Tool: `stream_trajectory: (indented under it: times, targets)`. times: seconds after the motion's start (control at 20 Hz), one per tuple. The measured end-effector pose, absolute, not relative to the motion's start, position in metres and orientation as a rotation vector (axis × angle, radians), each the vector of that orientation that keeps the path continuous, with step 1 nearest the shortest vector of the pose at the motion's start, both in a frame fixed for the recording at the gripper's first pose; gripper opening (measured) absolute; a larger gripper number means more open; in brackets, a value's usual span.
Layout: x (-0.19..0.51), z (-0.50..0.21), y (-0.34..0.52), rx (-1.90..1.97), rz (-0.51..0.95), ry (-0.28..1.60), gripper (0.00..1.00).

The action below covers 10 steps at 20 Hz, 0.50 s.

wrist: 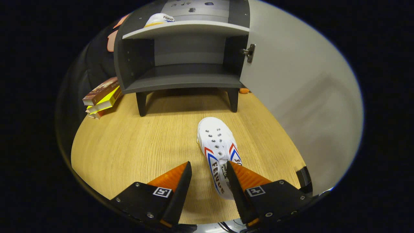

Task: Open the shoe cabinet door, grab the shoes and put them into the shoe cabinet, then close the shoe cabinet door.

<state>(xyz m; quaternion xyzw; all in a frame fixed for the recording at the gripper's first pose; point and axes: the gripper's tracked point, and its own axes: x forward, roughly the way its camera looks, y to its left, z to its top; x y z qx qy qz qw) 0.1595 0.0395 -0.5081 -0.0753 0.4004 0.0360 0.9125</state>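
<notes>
The fingers (208, 170) stand apart at the bottom centre of the frame, clamped on nothing. A white shoe (218, 152) lies on the wooden worktop (136, 145) just right of centre, toe toward the cabinet; its heel end runs down beside the inner edge of the right finger, which overlaps it, though whether they touch cannot be told. The left finger is clear of the shoe, with bare wood between. At upper centre the grey shoe cabinet (184, 58) stands on short dark legs, its door (291, 84) swung open to the right with a metal hinge (249, 52) at its inner edge. A second white shoe (159, 19) rests on the cabinet's upper shelf; the lower shelf holds nothing. A small stack of books (103, 97) lies at the cabinet's left, middle left of the frame.
</notes>
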Motion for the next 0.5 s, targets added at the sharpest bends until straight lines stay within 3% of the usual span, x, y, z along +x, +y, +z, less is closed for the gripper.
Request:
stream_trajectory:
  times: [0.5]
  targets:
    - [0.174,-0.551,0.031,-0.172,0.087,0.917,0.27]
